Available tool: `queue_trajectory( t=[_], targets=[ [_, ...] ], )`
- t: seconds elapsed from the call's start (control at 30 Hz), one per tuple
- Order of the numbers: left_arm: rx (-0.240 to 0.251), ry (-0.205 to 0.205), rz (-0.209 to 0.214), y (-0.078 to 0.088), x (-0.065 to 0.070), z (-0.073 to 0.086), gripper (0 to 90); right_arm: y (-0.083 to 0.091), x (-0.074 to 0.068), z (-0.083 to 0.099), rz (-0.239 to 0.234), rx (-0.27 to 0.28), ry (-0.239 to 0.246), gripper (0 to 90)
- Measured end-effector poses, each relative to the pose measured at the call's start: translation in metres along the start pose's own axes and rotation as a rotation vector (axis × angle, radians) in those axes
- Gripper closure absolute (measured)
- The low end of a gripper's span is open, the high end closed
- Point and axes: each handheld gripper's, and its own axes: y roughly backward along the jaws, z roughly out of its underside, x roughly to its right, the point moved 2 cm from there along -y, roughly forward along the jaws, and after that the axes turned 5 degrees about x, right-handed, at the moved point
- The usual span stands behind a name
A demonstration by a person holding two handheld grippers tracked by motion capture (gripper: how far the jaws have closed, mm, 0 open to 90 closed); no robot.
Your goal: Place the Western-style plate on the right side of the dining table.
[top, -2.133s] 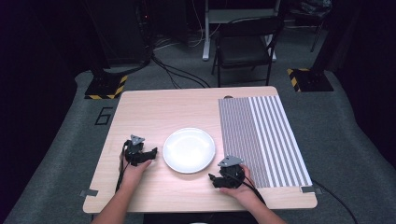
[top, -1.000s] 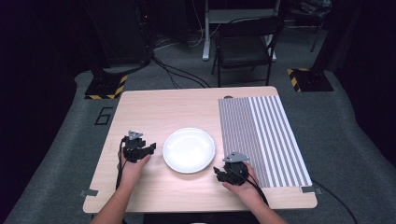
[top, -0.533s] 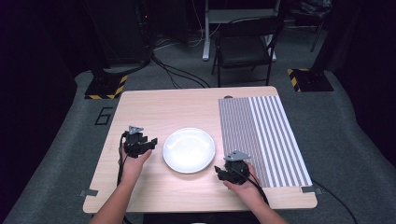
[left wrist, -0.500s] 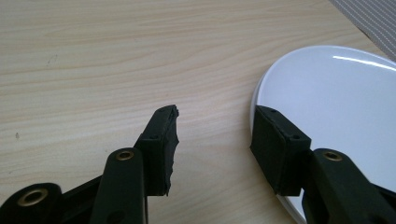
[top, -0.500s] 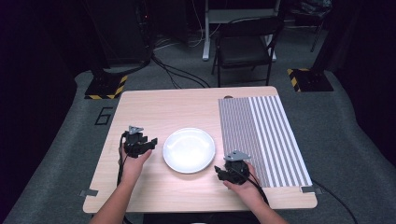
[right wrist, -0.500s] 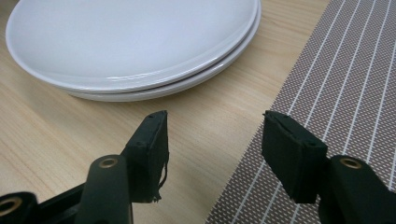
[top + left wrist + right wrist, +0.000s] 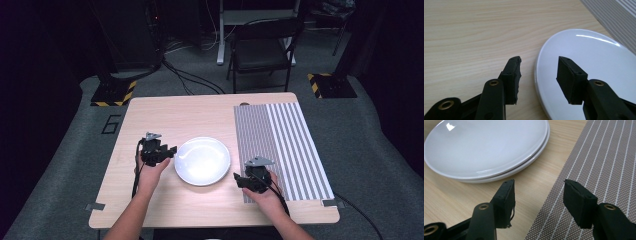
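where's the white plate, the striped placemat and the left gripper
white plate (image 7: 202, 161), high view, middle of its face
striped placemat (image 7: 285, 145), high view, middle of the mat
left gripper (image 7: 539, 71), left gripper view, midway between its fingertips, astride the plate's rim

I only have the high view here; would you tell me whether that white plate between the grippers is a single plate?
Observer: No, the right gripper view shows two: a top plate stacked on a lower plate.
Operator: Thank you. Does the left gripper hold the rim?
Observer: Not yet. The left gripper has just been closing, with the rim between its open jaws, apparently untouched.
Operator: And the right gripper?
Observer: The right gripper has just been closing too, with nothing between its jaws. It hangs over the placemat's edge, short of the plates.
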Motion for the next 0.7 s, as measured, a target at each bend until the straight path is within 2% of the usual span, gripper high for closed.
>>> queue_trajectory(
  t=[0.03,0.2,0.27,0.3,0.4,0.5,0.7],
  targets=[
    [-0.002,0.018,0.026,-0.001,0.002,0.000,53.3,0.001,0.002,-0.002,0.005,0.004,-0.004,43.2],
    [-0.017,0.016,0.038,-0.003,0.004,0.002,55.2,0.000,0.006,-0.009,0.012,0.004,-0.024,44.9],
    [-0.035,0.045,0.050,-0.005,0.004,0.005,55.7,-0.004,0.007,-0.013,-0.001,-0.005,-0.048,45.6],
    [-0.038,0.046,0.056,-0.007,0.003,0.006,56.0,-0.005,0.007,-0.014,-0.008,-0.003,-0.056,45.6],
    [-0.047,0.049,0.059,-0.009,0.002,0.007,56.1,-0.006,0.007,-0.014,-0.012,-0.002,-0.068,46.1],
    [-0.084,0.045,0.073,-0.015,-0.001,0.012,56.4,-0.007,0.009,-0.011,-0.005,0.002,-0.060,46.3],
    [-0.087,0.058,0.084,-0.016,-0.001,0.015,55.9,-0.007,0.012,-0.007,-0.011,-0.003,-0.081,46.3]
  ],
)
